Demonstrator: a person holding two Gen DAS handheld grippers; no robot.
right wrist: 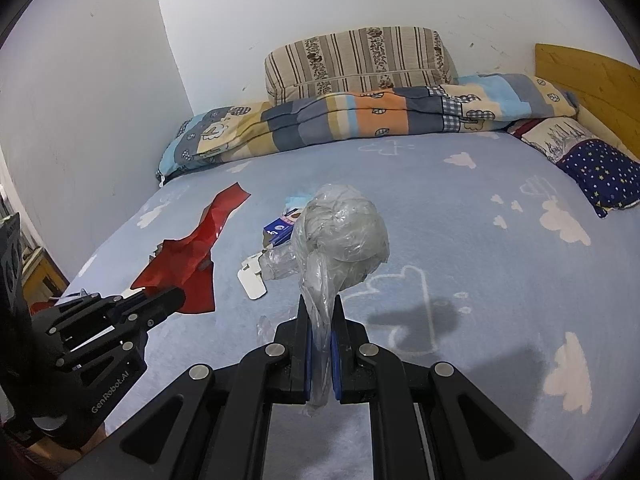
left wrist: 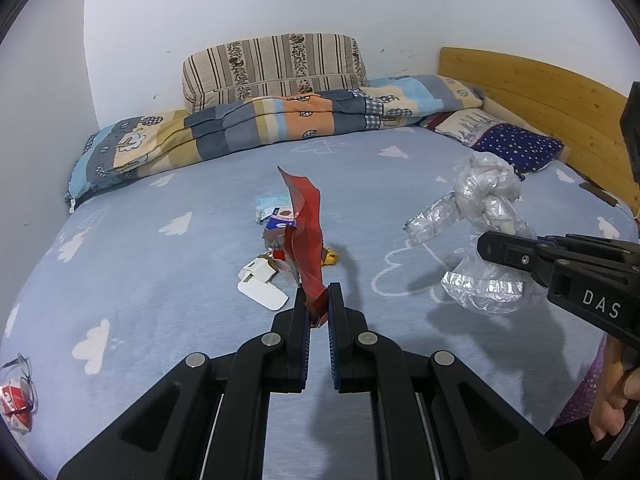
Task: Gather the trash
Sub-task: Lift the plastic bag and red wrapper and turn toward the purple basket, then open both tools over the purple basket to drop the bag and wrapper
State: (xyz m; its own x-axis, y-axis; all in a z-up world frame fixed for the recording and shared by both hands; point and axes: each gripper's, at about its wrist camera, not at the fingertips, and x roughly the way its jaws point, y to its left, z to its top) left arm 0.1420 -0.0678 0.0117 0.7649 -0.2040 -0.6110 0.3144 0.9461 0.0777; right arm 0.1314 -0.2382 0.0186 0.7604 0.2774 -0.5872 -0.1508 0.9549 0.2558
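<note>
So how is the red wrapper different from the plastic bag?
The red wrapper is bright red and you cannot see through it; the plastic bag is clear and silvery. The wrapper is a thin, flat strip, while the bag is puffed into a crumpled ball. The left gripper holds the wrapper; the right gripper holds the bag. Both are trash lifted off the bed.

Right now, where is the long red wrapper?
The long red plastic wrapper is pinched upright in the left tongs, above the small litter pile mid-bed, left of the crumpled clear plastic bag in the right tongs.
</note>
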